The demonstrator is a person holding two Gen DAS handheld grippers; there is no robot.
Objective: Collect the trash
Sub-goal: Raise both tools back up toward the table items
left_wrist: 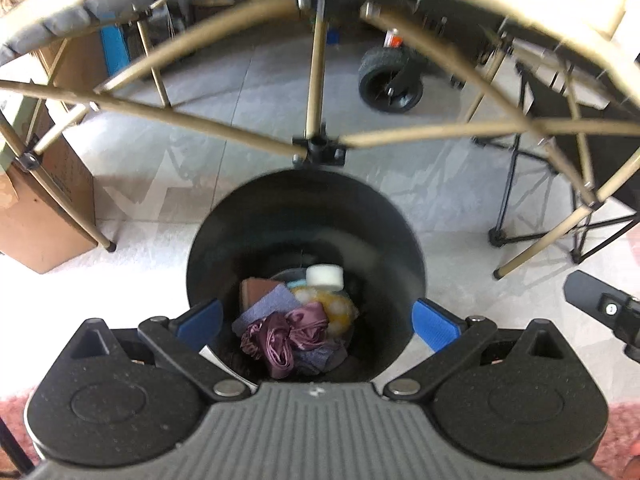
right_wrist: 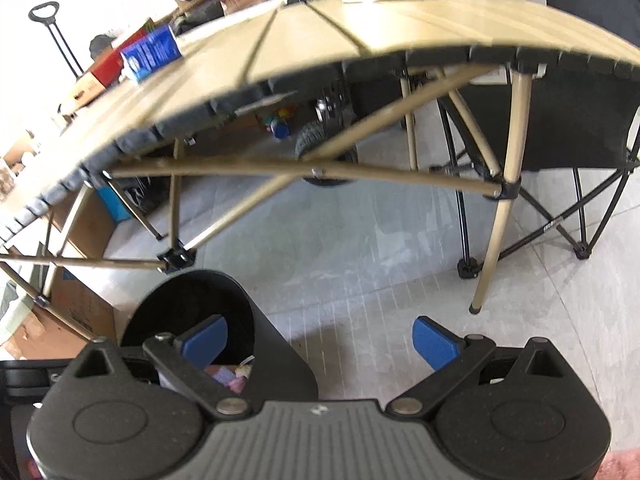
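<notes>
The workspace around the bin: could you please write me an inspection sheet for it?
Surface: pale tiled floor; tan folding table above it.
Job's things: black bin on the floor by the table's edge, holding purple cloth, a white round piece, a brown block and a yellow item; blue packet on the table.
Clutter: cardboard boxes and a wheel under and beyond the table.
Grippers: left gripper open above the bin, empty; right gripper open beside the bin, empty.
Cables: nothing seen.
Surroundings: black folding chair; pink rug at the near edge.
</notes>
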